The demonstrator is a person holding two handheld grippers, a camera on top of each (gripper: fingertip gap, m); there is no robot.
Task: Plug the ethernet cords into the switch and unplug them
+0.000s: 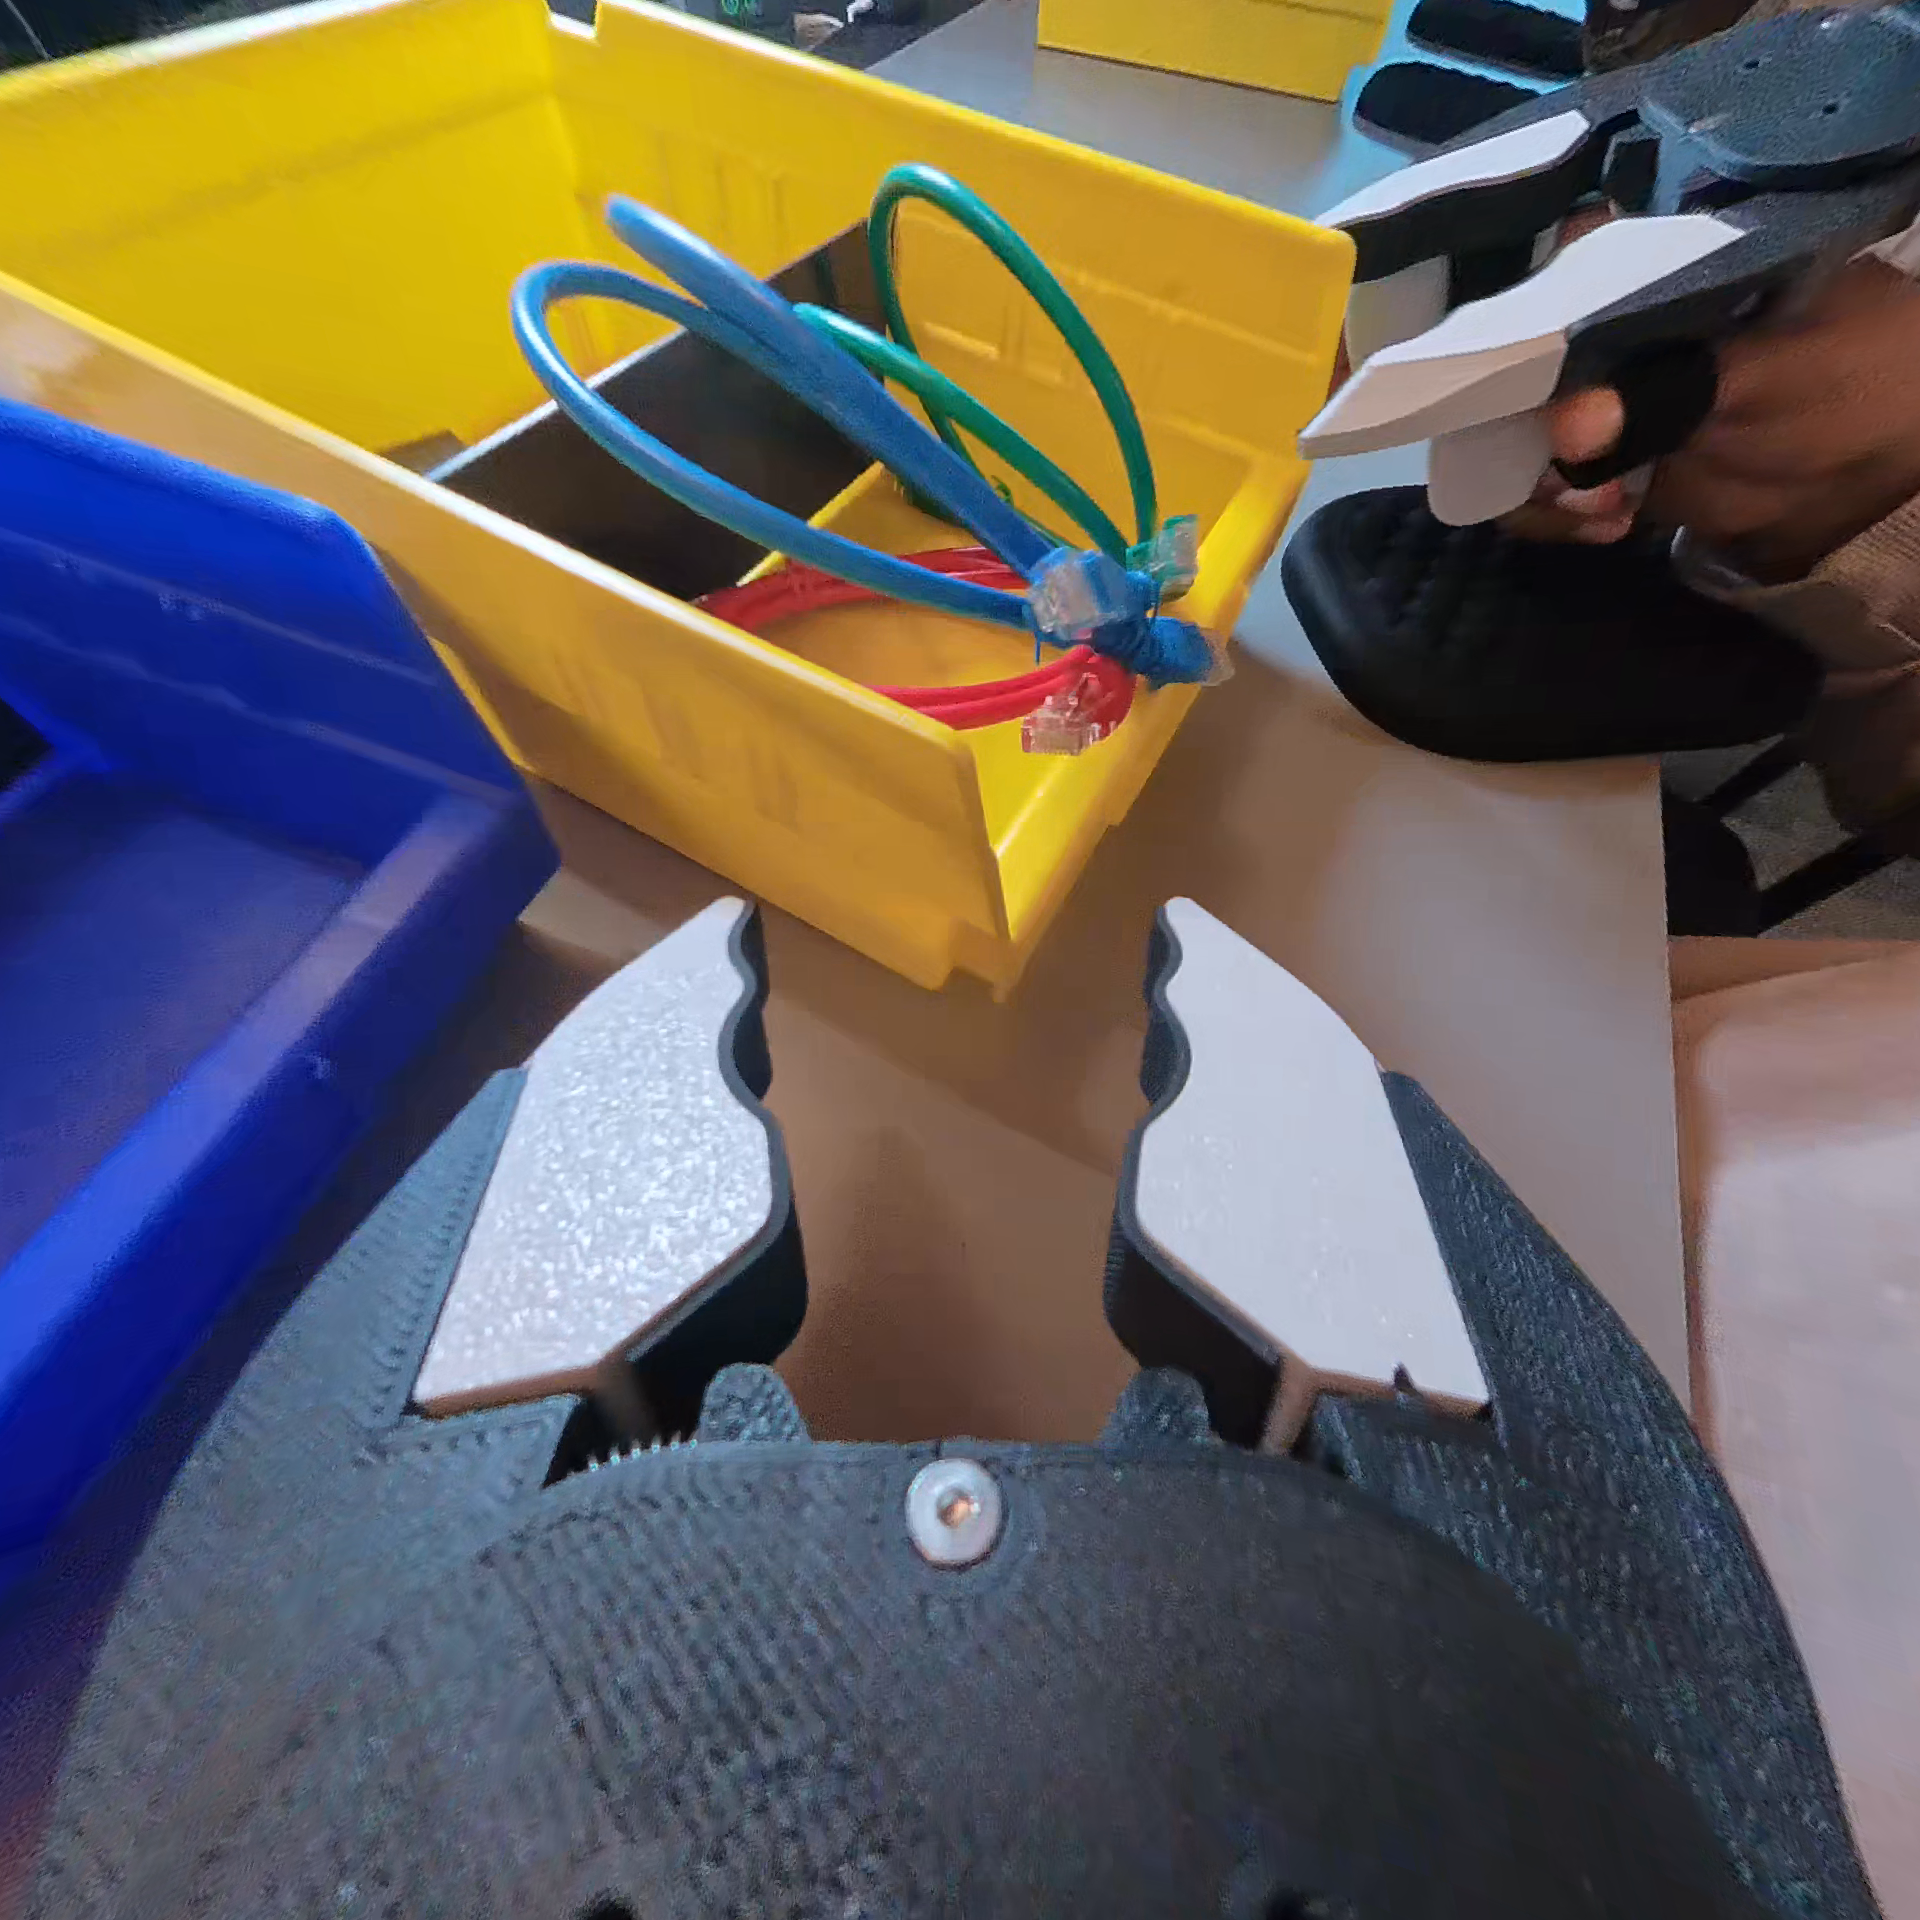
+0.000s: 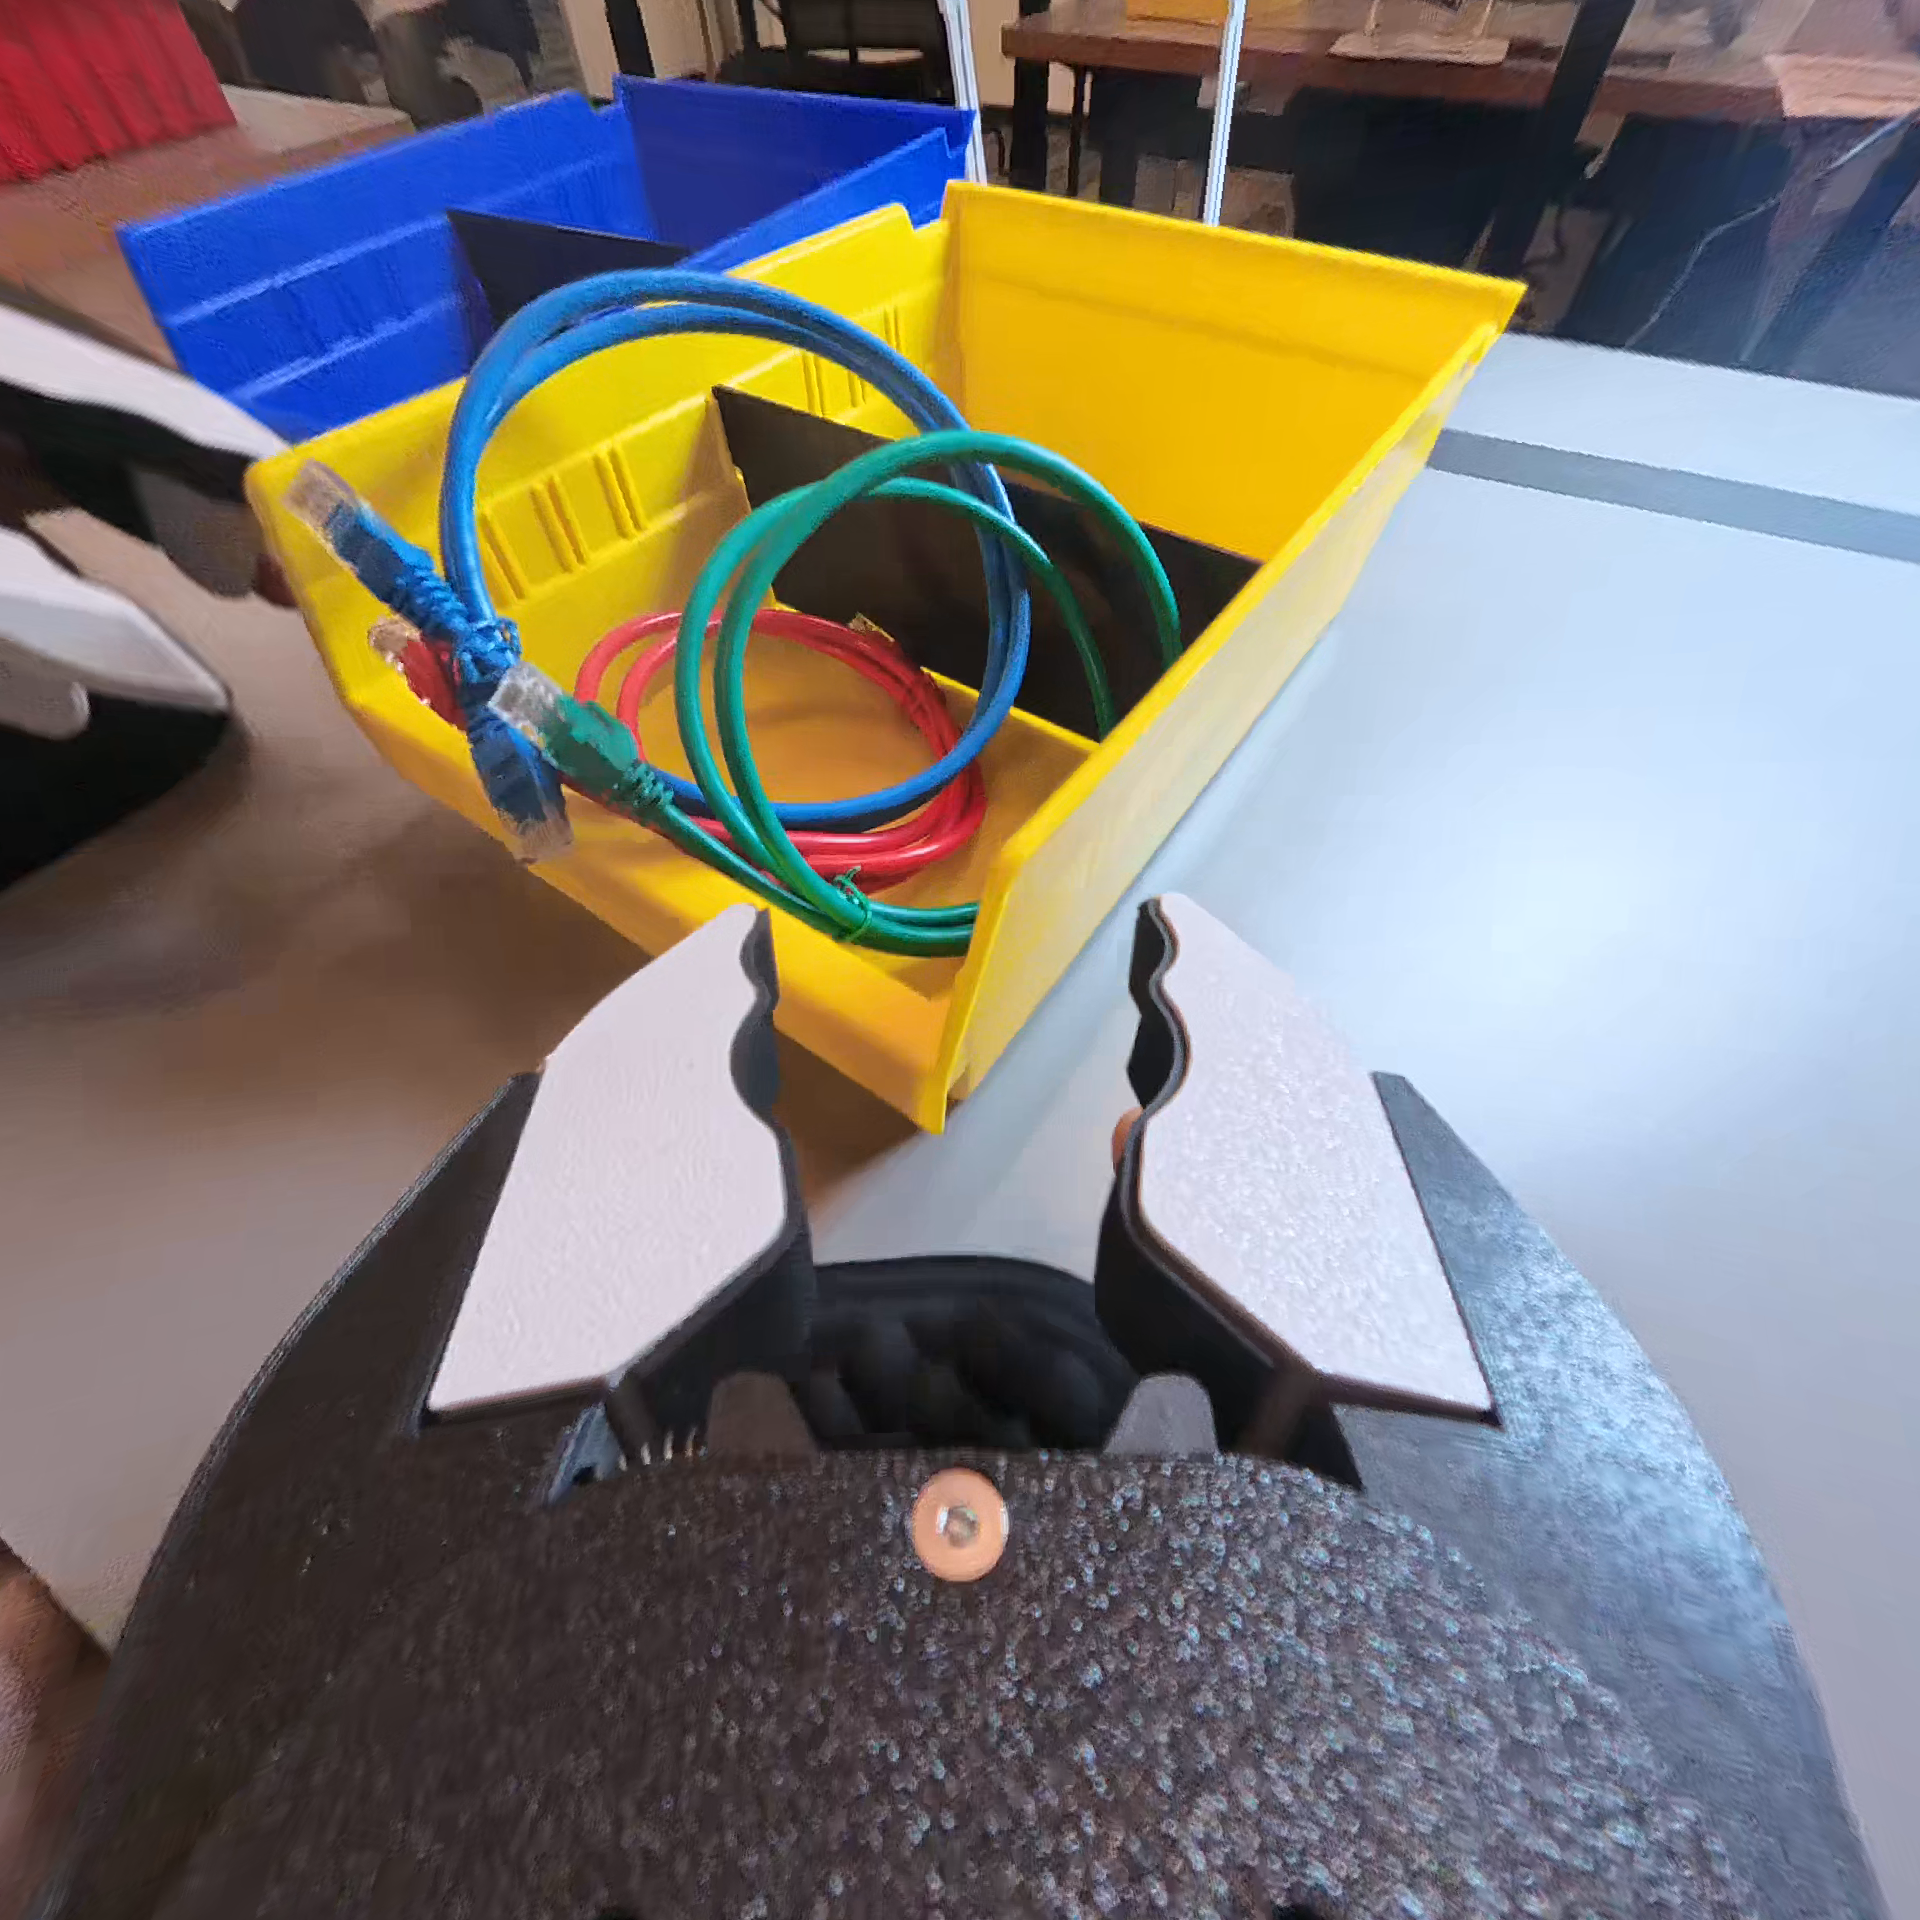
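Note:
A yellow bin (image 1: 790,769) (image 2: 1195,416) holds three coiled ethernet cords: blue (image 1: 748,343) (image 2: 727,301), green (image 1: 1049,301) (image 2: 935,457) and red (image 1: 883,592) (image 2: 914,675). Their plugs hang over the bin's low front lip. A black divider (image 2: 935,540) splits the bin. My left gripper (image 1: 956,925) is open and empty, just short of the bin's near corner. My right gripper (image 2: 956,925) is open and empty, in front of the bin's other corner; it also shows in the left wrist view (image 1: 1382,416), off the bin's right end. No switch is in view.
A blue bin (image 1: 208,831) (image 2: 436,239) stands beside the yellow one. A second yellow bin (image 1: 1205,42) sits farther back. A black chair seat (image 1: 1507,634) is by the table's edge (image 1: 1662,883). The left gripper shows at the left edge of the right wrist view (image 2: 94,623).

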